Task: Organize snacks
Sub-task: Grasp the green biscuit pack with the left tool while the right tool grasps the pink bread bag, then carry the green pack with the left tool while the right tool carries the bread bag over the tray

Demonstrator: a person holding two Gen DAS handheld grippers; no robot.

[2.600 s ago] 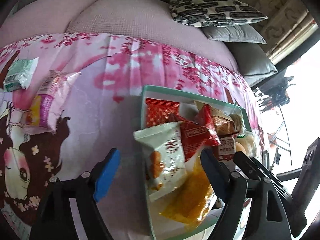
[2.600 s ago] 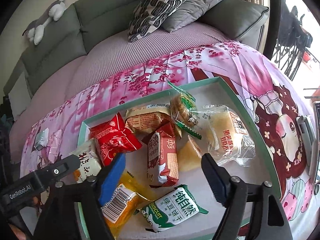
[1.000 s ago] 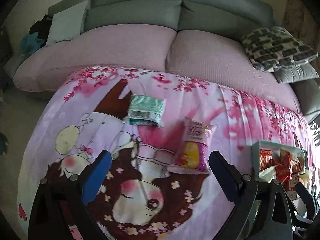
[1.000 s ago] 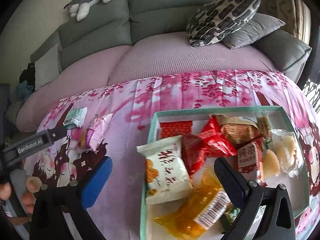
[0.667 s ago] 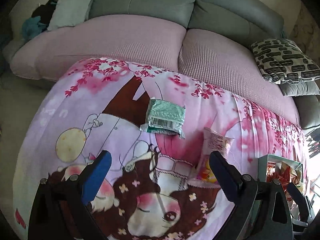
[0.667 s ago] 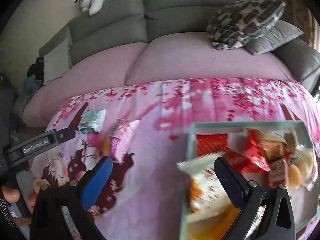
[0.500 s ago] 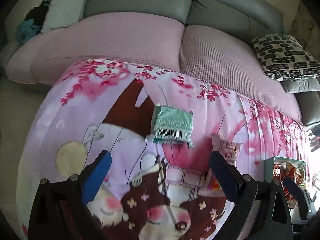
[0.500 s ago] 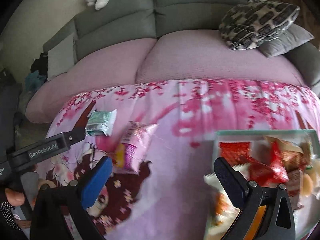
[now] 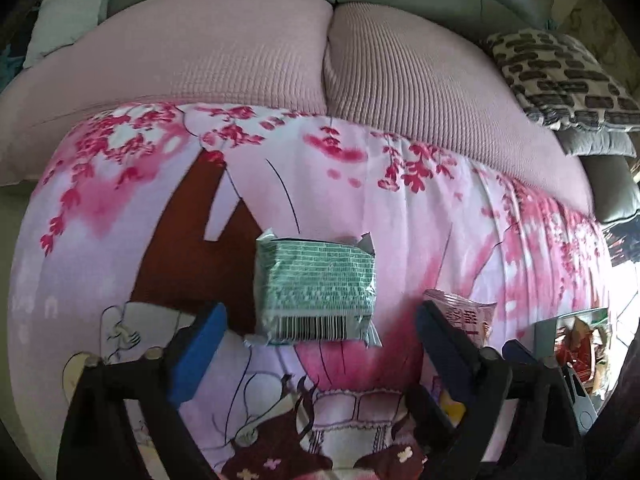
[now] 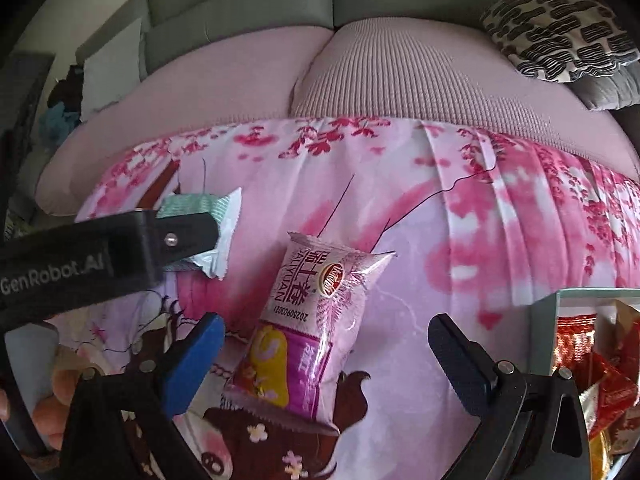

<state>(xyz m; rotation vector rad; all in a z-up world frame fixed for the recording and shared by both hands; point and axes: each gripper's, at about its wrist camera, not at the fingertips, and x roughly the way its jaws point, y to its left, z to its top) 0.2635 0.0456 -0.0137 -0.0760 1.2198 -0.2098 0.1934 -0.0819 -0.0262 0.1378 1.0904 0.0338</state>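
A: Which packet belongs to which hand?

B: Nearest first. The left gripper (image 9: 316,344) hangs over the green packet (image 9: 316,292), its jaws closing from wide. The packet sits just ahead of the tips, between their lines, pads not yet on it. Its barcode end faces the gripper, and its long side seems to lie across the gap, so the jaws would take it end to end.

A: And the right?

B: The right gripper (image 10: 322,354) stands wide open and empty over the pink packet (image 10: 316,328). That one's long axis runs away from the gripper, the near end already between the fingers, so they would close across its narrow width.

A: So each hand is nearest its own?

B: I'd judge so. The green lies toward the table's left end, the pink just right of it, apart. The teal tray (image 10: 554,320) of snacks sits further right.

A: What's under them?

B: A pink blossom-print cloth (image 9: 400,220) covers the table, soft and wrinkled. Beyond its far edge is a pink-covered sofa (image 10: 400,80) with a patterned cushion (image 10: 560,32).
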